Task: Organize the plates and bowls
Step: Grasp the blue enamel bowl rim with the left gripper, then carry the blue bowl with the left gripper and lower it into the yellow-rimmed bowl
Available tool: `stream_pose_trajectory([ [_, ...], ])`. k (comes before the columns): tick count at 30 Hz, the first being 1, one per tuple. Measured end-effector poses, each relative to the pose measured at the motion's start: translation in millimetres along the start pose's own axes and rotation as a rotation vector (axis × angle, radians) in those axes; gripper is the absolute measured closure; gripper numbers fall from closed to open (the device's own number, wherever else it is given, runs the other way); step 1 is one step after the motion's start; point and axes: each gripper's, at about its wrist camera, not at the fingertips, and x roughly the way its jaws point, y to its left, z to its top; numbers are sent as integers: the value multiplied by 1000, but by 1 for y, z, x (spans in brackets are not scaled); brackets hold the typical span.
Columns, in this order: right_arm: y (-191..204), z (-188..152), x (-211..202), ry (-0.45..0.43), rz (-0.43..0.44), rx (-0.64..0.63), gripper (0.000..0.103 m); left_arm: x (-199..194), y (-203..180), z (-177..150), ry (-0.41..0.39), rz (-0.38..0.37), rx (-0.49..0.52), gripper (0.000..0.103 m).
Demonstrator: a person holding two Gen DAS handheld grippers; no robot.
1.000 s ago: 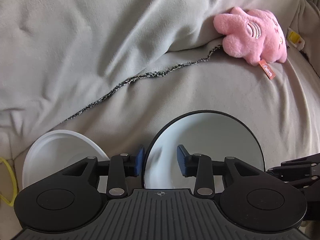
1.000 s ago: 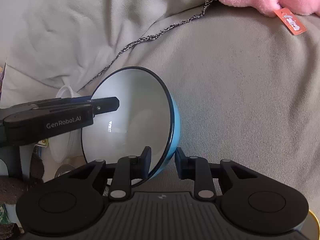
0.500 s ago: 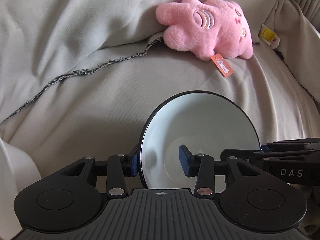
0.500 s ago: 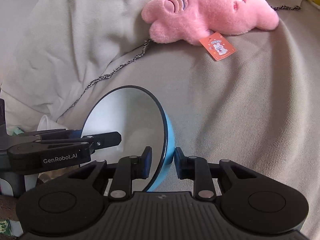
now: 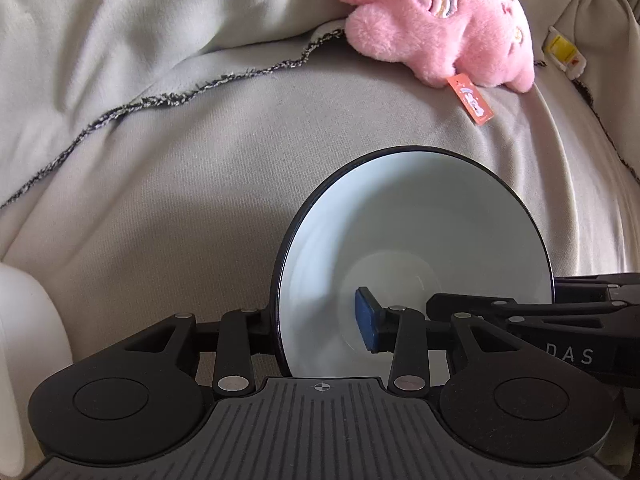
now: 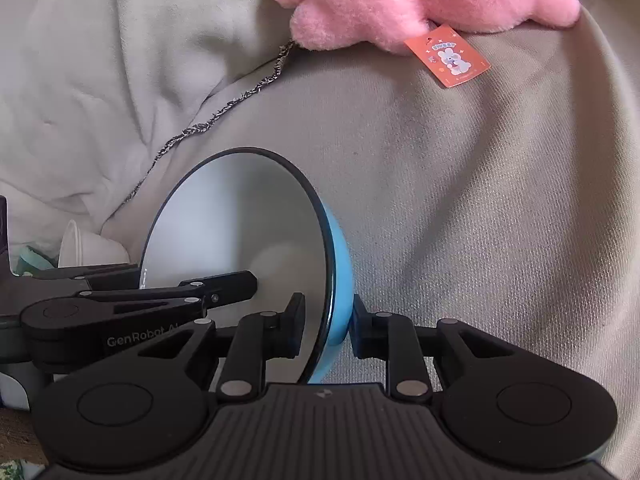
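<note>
- Right gripper [image 6: 326,330] pinches the blue bowl's [image 6: 240,236] rim, tilted on edge above the couch.
- Left gripper [image 5: 320,324] straddles the opposite rim, its grip unclear.
- Grey blanket [image 5: 180,200] covers the couch; pink plush toy [image 5: 440,20] lies beyond.

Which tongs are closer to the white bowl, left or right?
Left. The left tongs sit right of the white bowl, straddling the blue bowl rim; the right tongs clamp its opposite rim, farther away.
</note>
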Motion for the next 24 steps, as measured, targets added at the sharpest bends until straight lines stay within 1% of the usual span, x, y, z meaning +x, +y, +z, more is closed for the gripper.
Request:
stream_pose_trajectory([
  [4,-3,-1,-1,-11,24,-2,80,1,4,-1,-3,-10,-48,62],
  [9,-1,-4,-4,-41,8,-13,80,-3,0,-1,-8,4,-53,62],
  [11,1,-4,-8,-59,0,-14,80,-6,0,-2,-21,-1,-40,63],
  [14,2,-2,-18,-92,13,-12,80,-14,0,-4,-46,-20,-42,63],
  [19,10,0,-47,-151,45,-10,80,-45,-8,-4,-106,-25,-32,64],
  [24,23,-11,-86,-206,57,-47,80,-87,-25,-13,-162,-26,-9,66],
])
